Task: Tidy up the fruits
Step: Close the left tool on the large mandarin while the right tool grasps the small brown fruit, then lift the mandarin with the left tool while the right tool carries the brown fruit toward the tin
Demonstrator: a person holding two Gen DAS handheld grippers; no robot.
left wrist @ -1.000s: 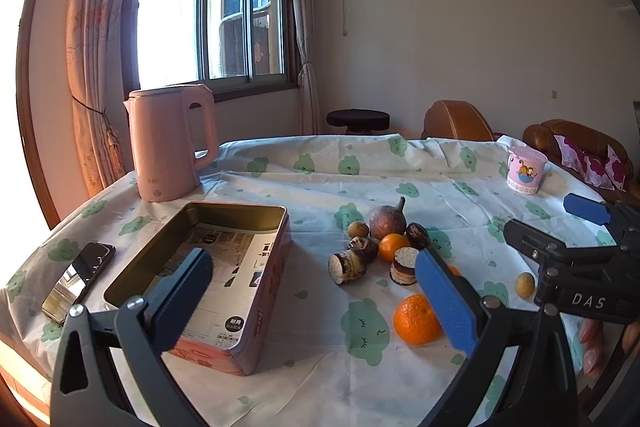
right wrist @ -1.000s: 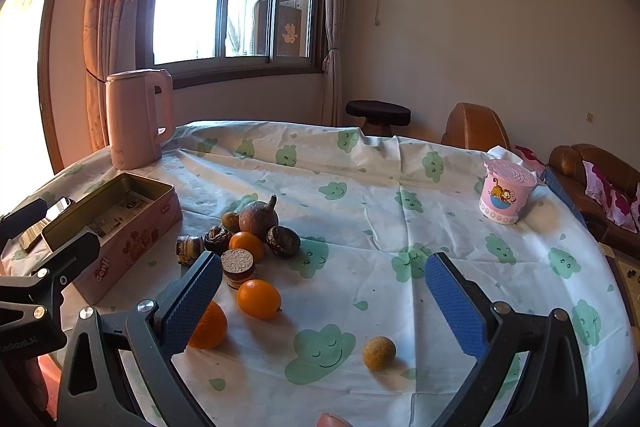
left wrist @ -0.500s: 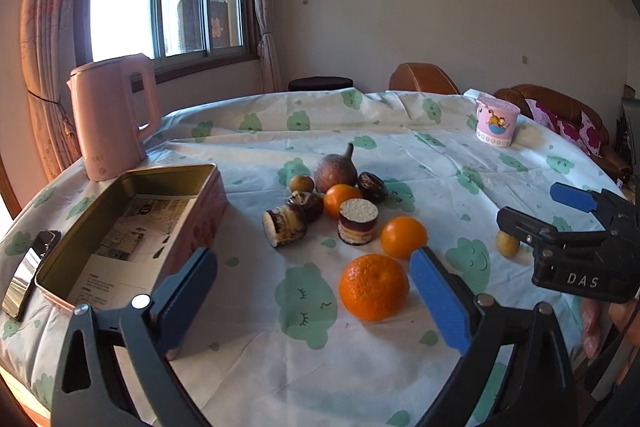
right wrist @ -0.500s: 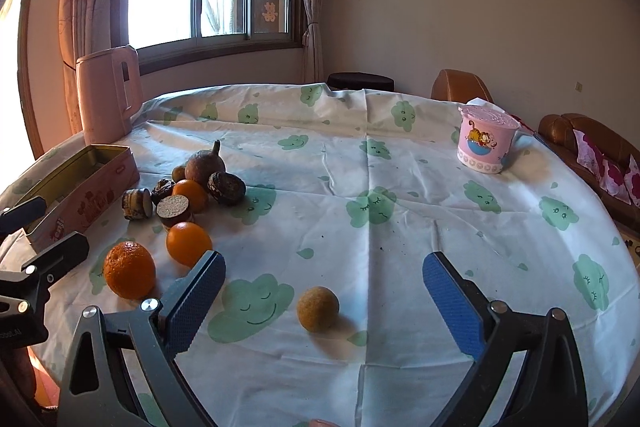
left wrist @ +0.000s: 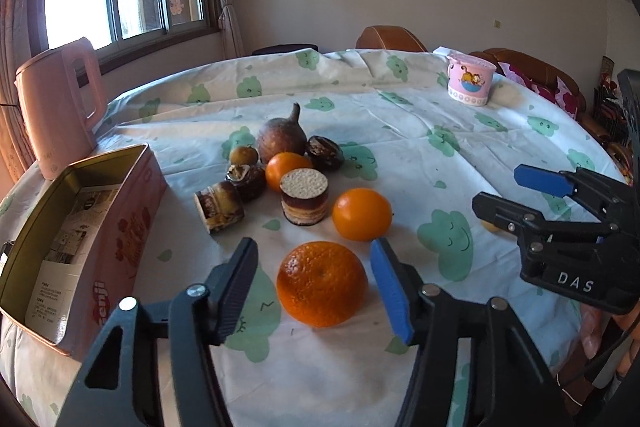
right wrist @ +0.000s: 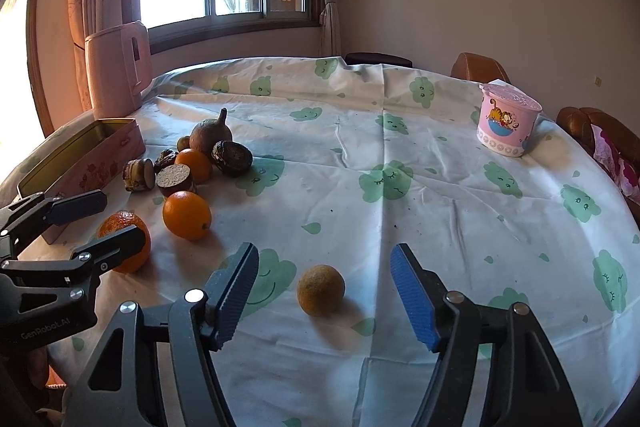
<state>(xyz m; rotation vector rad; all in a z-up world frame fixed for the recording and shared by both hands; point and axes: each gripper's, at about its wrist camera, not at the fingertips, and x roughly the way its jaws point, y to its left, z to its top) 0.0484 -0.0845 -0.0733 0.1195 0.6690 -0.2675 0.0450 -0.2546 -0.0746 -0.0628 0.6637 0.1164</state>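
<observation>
Round table w/ white cloud-print cloth: right half bare; open pink metal tin at left edge. L gripper angled down, jaws just closing, pads flank wrinkled orange mandarin, gaps both sides, no contact. R gripper angled down, also closing; small brown round fruit between pads, well clear.

Round table in cloud-print cloth – fruit cluster, tin box, kettle, pink cup
</observation>
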